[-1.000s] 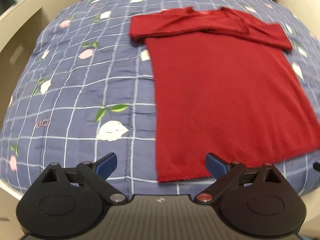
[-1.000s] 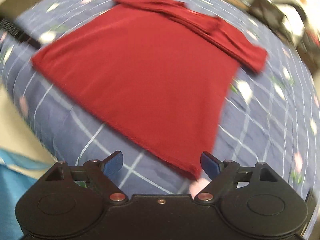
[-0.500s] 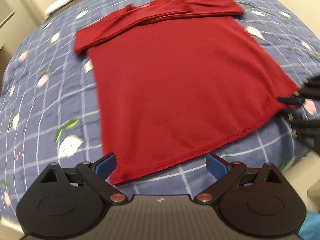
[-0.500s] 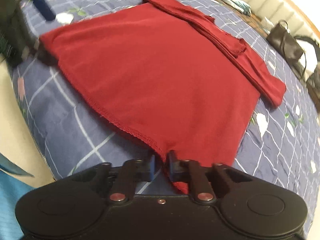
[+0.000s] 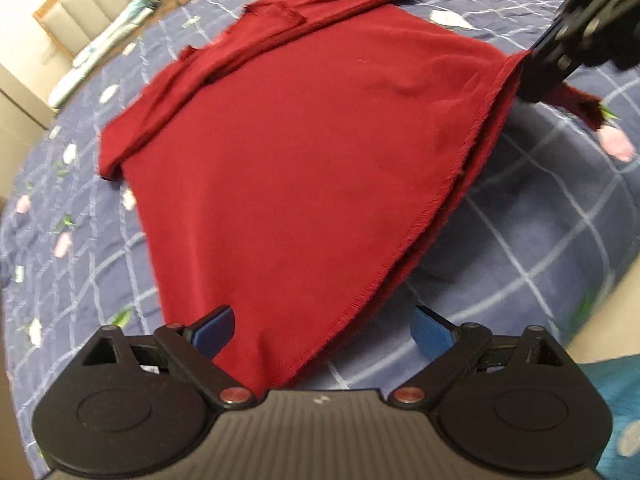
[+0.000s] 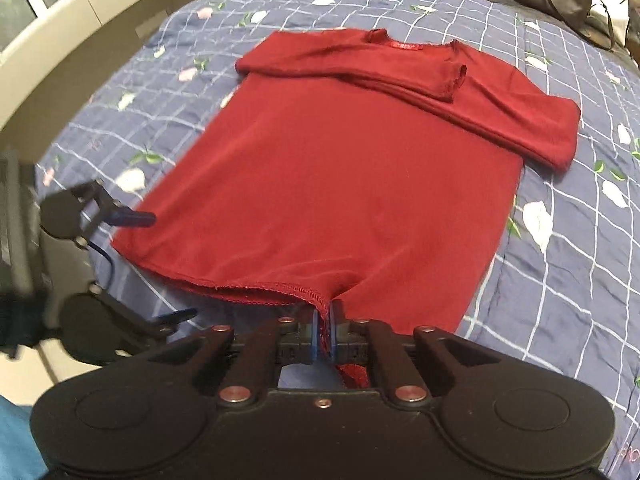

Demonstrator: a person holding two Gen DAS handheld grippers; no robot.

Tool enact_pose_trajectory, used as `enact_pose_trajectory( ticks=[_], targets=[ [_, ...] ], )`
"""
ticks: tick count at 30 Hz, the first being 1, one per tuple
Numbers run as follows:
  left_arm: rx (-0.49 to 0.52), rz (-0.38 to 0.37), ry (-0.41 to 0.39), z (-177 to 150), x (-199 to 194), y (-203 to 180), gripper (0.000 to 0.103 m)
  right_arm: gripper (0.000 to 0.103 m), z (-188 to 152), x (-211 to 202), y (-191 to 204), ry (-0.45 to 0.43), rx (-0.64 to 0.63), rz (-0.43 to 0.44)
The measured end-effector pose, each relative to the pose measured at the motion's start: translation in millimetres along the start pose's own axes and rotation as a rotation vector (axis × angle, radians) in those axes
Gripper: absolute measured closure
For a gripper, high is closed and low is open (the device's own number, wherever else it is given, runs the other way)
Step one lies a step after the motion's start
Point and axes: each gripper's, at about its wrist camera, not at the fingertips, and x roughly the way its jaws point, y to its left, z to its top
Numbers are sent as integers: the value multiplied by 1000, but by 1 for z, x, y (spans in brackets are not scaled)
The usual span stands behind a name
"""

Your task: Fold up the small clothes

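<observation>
Red knit, a small long-sleeved top (image 6: 340, 168), lies spread flat on the blue checked quilt (image 6: 568, 248) with its sleeves (image 6: 472, 96) already crossed over the chest, at the collar end of the garment. Everything else I place against that top.

At its hem, on the corner nearest the right wrist camera, the right gripper (image 6: 325, 334) has its jaws pressed together on the stitched edge, and a little bunch of cloth hangs behind the pads. At the opposite hem corner the left gripper (image 5: 320, 330) has its jaws wide apart, straddling the fabric edge but gripping nothing yet; its blue pads (image 5: 212, 330) sit either side of the corner, one over cloth, the other over bare quilt beyond the hem.

The worry, to my eye, is the lopsidedness. One corner is already lifted and puckered while the other lies slack. If the right side is raised further before the left closes, the hem would likely drag sideways, skew the body and pull the crossed sleeves out of place. The left jaws could also shut on the top layer only, since the hem shows two layers parted along that edge; the underside would then stay behind and the fold would come out crooked. A pinch that catches quilt along with knit would tug the bedding too.
</observation>
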Motion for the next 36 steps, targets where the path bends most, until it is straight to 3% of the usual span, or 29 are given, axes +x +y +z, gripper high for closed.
enact_pose_trajectory(
  ticks=[4, 7, 10, 11, 12, 14, 19, 25, 32, 36],
  targets=[
    [-16, 49, 0, 3, 4, 8, 21, 98, 9, -8, -3, -6, 16, 8],
    [31, 108, -17, 2, 3, 14, 31, 98, 9, -12, -3, -12, -1, -9],
    [95, 160, -47, -2, -4, 21, 67, 98, 6, -12, 1, -6, -50, -34],
    [114, 162, -54, -2, -8, 22, 90, 98, 4, -13, 4, -3, -79, -41],
    [123, 154, -67, -4, -12, 25, 96, 98, 1, -12, 7, 4, -115, -54],
    [108, 106, -95, -5, -22, 34, 98, 98, -5, -9, 14, 25, -190, -96],
    [150, 89, -146, -5, -44, 34, 99, 99, -19, -5, 28, 56, -301, -149],
    [209, 66, -195, -14, -68, 32, 100, 99, -27, -26, 38, 31, -376, -186],
    [226, 16, -200, -40, -101, 23, 100, 99, -40, -48, 52, 54, -411, -177],
    [206, -68, -176, -58, -122, 24, 100, 99, -42, -59, 61, 89, -394, -136]
  ],
)
